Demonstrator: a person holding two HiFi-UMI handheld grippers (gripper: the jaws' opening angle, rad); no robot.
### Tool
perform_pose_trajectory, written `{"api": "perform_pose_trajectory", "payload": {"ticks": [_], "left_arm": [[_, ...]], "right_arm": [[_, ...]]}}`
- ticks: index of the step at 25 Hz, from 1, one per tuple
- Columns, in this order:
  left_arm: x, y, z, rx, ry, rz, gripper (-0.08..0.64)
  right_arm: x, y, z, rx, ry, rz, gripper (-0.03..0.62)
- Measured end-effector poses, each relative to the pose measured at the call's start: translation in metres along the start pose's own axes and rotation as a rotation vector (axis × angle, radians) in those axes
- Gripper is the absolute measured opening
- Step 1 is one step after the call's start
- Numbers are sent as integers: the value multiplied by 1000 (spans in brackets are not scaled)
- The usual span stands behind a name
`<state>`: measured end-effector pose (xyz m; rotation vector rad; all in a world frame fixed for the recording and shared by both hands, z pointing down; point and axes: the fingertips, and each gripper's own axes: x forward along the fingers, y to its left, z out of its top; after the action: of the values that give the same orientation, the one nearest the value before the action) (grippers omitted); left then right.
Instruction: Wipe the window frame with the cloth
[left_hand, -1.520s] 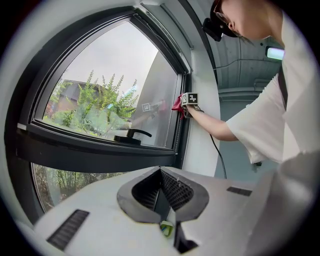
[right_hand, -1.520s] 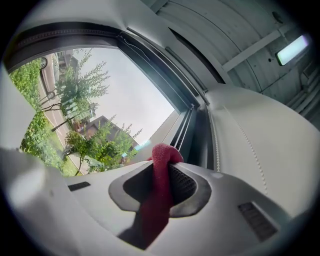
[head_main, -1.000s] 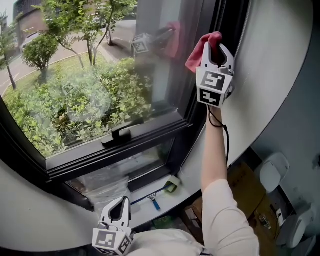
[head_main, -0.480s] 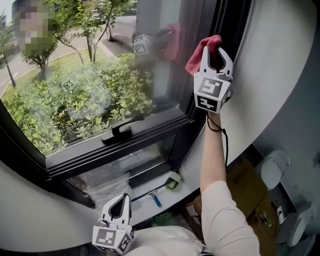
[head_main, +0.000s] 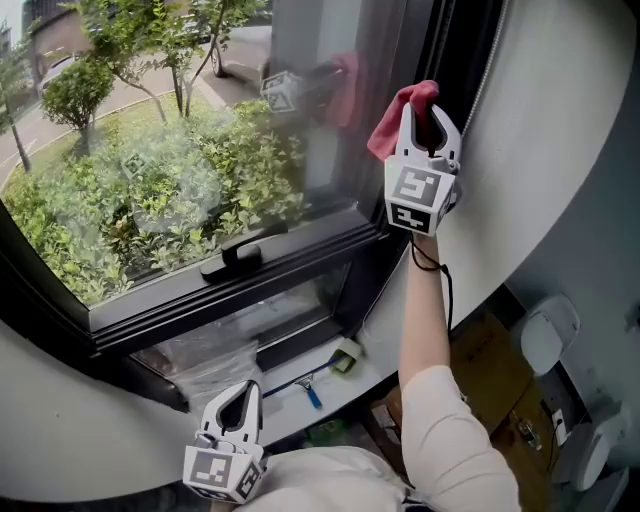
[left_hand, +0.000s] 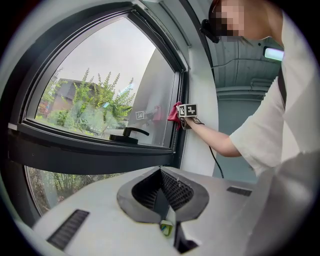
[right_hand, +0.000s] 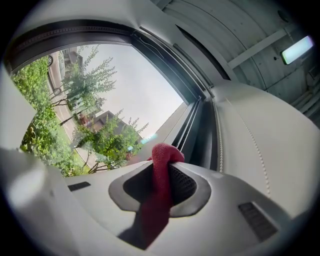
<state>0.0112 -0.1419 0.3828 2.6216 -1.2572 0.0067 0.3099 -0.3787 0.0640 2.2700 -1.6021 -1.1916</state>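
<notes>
My right gripper (head_main: 424, 108) is raised against the right upright of the dark window frame (head_main: 392, 170) and is shut on a red cloth (head_main: 398, 115). The cloth's bunched end sticks out past the fingertips and touches the frame beside the glass. In the right gripper view the cloth (right_hand: 159, 192) runs between the jaws of the right gripper (right_hand: 166, 159), with the frame's channels (right_hand: 200, 125) just beyond. My left gripper (head_main: 239, 412) hangs low near the person's body, shut and holding nothing. The left gripper (left_hand: 161, 181) points at the window from below the sill.
A black window handle (head_main: 230, 258) sits on the frame's lower rail. On the sill below lie a small tape roll (head_main: 346, 360) and a blue-handled tool (head_main: 309, 396). A cardboard box (head_main: 482, 368) and white fixtures (head_main: 548, 342) stand on the floor at the right.
The right gripper has slid a little down the frame's right upright with the cloth in it. The left gripper has stayed put.
</notes>
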Motion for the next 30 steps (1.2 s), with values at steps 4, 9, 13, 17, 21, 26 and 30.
{"api": "perform_pose_trajectory", "payload": {"ticks": [4,9,13,17,21,26,30], "left_arm": [[0,1,-1,2,-1,1,8],[1,-1,0,3,1,2,8],[1,-2,0,4,5,2,8],[3,-2,-1,4,4,-1,8],[4,-3,-3,2,3,0,8],[5,-4,-4,7,4,-1,8],[6,-5,-5,6,7,1,8]], "right_arm": [[-5,6,-6,-9,7,10,89],[-12,10,-15,-7,14,16,89],[-16,15,-18,-15,22,24,89],[-21,22,-26,-13,30,33,89],[-29,30,-37,-17,41,46,89],[-37,39,-49,-28,55,62,89],[-41,44,-56,-27,64,69,89]]}}
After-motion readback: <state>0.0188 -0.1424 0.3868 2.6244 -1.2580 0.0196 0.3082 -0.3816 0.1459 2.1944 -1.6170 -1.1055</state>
